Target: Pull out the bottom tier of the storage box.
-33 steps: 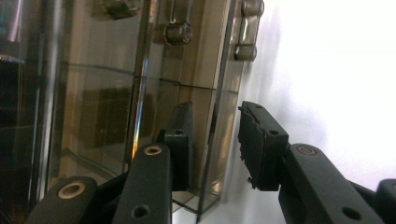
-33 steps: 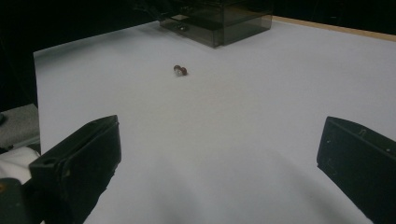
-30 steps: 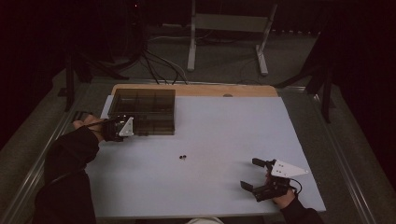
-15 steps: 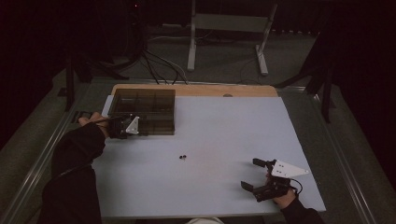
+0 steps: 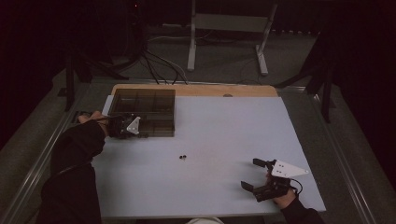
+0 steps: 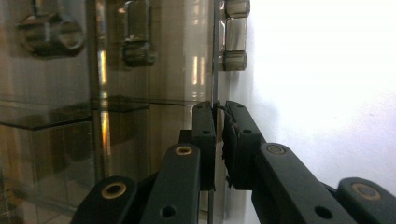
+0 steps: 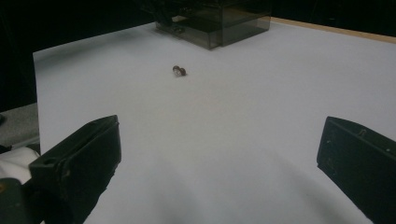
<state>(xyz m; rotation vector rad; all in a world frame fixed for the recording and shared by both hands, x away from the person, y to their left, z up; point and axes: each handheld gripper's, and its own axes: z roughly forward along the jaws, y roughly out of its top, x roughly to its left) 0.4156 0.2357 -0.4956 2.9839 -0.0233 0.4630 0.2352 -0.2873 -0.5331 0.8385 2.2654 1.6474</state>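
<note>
Seemingly, the left gripper, jaws just closed, pinches the box's lid edge; lift gently, right gripper idle, agape.

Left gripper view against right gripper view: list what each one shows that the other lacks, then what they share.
Left gripper view: the left gripper with its jaws closed on the thin front wall of the clear compartment box, one jaw inside and one outside, with the hinge knuckles along that edge. Its jaws have just been closing.

Right gripper view: the right gripper with its jaws spread wide and nothing between them, and a small dark part lying loose on the sheet beyond them.

Both: the clear compartment box and the white sheet on the table.
</note>
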